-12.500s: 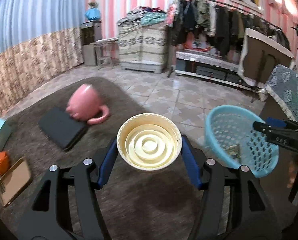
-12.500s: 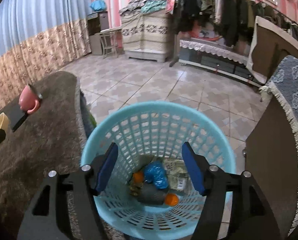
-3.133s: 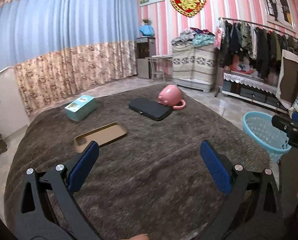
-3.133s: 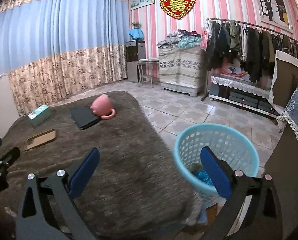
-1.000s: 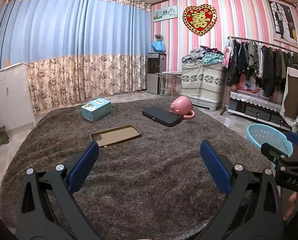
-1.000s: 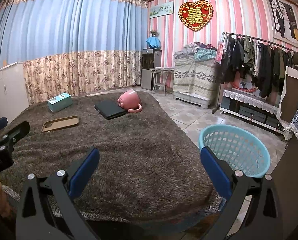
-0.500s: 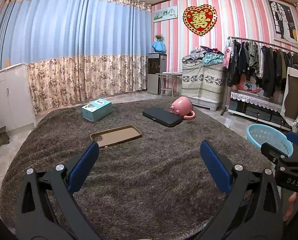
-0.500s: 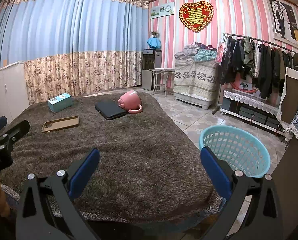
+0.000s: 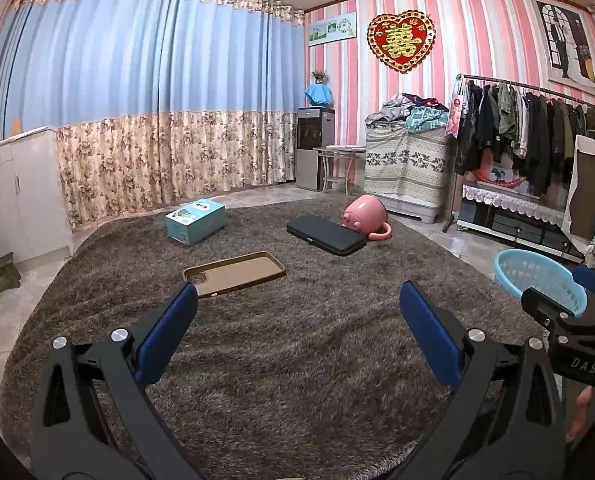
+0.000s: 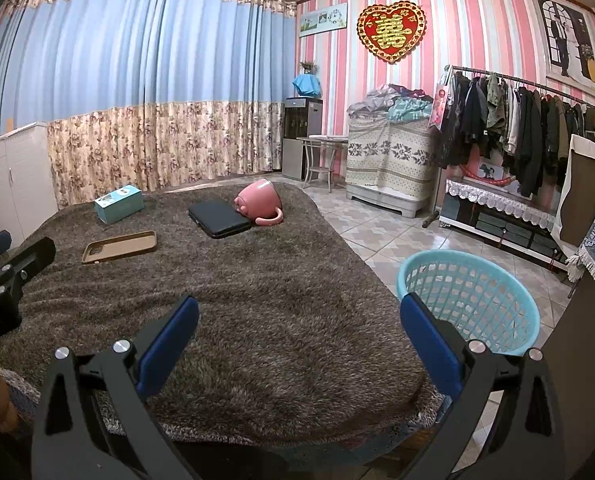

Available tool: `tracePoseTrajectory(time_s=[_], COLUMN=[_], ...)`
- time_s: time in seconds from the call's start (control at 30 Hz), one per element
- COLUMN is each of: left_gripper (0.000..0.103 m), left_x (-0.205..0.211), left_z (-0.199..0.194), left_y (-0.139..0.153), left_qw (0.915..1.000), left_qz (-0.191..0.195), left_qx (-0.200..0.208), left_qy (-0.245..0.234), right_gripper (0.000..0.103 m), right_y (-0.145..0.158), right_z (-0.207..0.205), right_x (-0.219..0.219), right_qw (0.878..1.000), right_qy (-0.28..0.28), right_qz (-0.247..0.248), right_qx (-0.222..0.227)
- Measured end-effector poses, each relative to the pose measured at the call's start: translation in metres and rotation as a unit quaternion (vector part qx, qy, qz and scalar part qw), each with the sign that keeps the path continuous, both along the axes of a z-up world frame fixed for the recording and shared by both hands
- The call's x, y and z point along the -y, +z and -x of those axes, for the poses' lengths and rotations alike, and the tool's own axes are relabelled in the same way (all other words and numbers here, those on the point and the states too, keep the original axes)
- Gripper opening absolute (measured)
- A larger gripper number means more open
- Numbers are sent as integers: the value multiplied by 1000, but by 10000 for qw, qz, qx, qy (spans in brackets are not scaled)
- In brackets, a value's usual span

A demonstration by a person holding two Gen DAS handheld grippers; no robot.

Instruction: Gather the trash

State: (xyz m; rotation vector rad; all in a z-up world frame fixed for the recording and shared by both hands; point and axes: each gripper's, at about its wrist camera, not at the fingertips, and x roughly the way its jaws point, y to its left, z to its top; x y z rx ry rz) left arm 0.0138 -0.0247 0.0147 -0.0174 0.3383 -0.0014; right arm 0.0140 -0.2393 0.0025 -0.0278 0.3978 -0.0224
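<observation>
Left gripper (image 9: 297, 336) with blue pads, jaws spread wide and empty, above the near part of the shaggy grey-brown carpet (image 9: 297, 380). Right gripper (image 10: 297, 336) likewise wide apart, gripping nothing, over the carpet's near right edge. Light-blue perforated plastic basket (image 10: 469, 300) on the tiled floor just beside that edge, contents not visible. Toward the far edge: tipped pink ceramic mug (image 9: 365, 216) touching a flat black case (image 9: 325, 235), teal cardboard box (image 9: 195, 220), brown phone case (image 9: 235, 274) nearer the middle.
</observation>
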Motion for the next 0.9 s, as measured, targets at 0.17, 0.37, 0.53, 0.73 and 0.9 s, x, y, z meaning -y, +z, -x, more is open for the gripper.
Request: tracePoseTrajectory(time_s=[0.17,0.37,0.53,0.73,0.9], left_gripper=[98,98,98,98,98], left_x=[-1,-1,-1,-1,-1], left_z=[0,0,0,0,0], left_y=[1,0,1,1,1], left_qw=[10000,10000,10000,10000,10000], left_qz=[0,-6,-17,-14,-14], left_qx=[9,11,28,18,15], left_qy=[17,36,43,40,38], right_gripper=[98,99,99,98,99], right_y=[0,0,0,0,0], right_z=[0,0,0,1,0], right_x=[0,0,0,0,0], right_qw=[10000,10000,10000,10000,10000], right_qy=[1,-1,0,-7,-4], right_qz=[3,-10,-3,-13,-4], right_qx=[-3,-2,1,8,2])
